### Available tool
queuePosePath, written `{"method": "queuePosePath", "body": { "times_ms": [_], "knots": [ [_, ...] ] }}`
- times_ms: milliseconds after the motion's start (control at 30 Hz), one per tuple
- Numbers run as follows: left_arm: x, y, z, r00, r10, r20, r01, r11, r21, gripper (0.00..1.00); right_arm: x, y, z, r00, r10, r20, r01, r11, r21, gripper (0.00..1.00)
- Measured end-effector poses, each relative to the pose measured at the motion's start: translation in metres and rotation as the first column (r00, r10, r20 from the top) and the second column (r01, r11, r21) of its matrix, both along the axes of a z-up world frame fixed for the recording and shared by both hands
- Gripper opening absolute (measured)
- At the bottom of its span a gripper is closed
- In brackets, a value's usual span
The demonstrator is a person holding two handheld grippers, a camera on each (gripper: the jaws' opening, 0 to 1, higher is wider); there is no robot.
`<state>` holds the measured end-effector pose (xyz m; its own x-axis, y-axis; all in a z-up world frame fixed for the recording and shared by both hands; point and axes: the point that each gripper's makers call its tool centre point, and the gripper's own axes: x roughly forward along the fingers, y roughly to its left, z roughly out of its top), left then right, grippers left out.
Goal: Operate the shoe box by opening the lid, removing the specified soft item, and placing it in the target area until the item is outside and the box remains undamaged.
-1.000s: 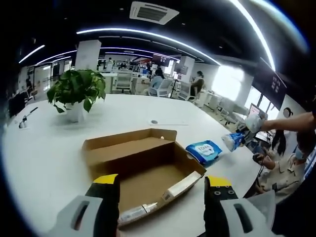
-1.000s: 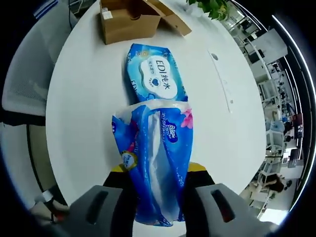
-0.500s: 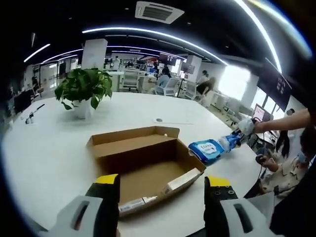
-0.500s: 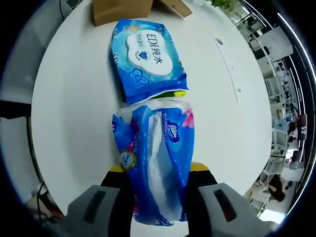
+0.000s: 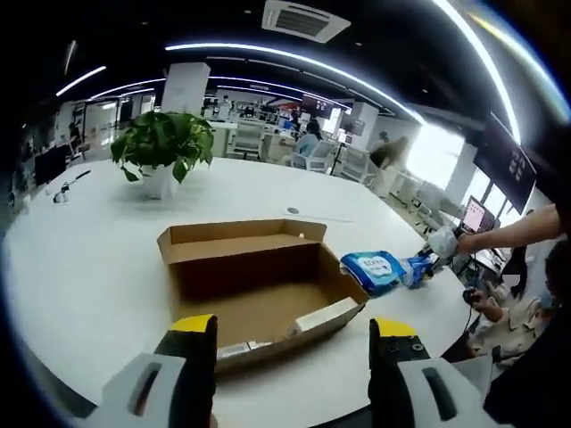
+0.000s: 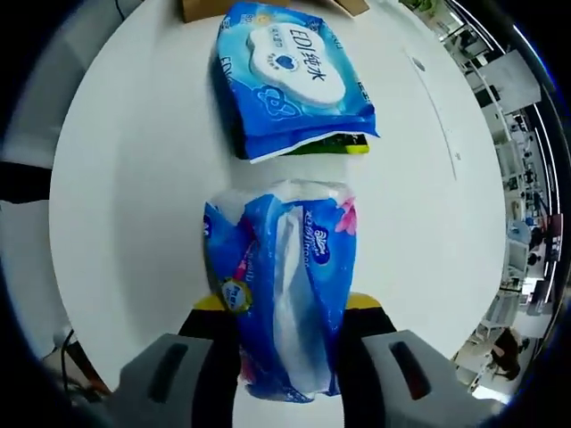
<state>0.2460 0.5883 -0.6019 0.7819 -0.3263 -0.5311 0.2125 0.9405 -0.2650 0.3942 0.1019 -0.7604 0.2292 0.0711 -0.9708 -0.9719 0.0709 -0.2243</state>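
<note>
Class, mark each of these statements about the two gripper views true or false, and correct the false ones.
1. The right tongs grip a blue tissue pack. True.
2. The shoe box on the white table is closed. False: it lies open.
3. The left tongs hold a wet wipes pack. False: they are open and hold nothing.
4. A potted plant stands on the table beyond the box. True.
5. The wipes pack lies on the table outside the box. True.

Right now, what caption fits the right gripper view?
Right gripper holding a blue plastic tissue pack beside a blue wet-wipes pack.
</note>
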Motion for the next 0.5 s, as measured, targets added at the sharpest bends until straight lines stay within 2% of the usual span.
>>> {"method": "queuePosePath", "body": {
  "times_ms": [267,500],
  "knots": [
    [0.0032,-0.0033,0.0030,1.000,-0.004,0.006,0.004,1.000,0.001,0.71,0.0036,0.0017,0.0054,1.000,0.002,0.005,-0.002,1.000,0.001,0.38],
    [0.0005,-0.0002,0.0035,1.000,-0.007,0.002,0.007,1.000,0.013,0.71,0.0090,0.0022,0.0059,0.999,0.035,0.007,-0.035,0.999,-0.017,0.38]
  ]
}}
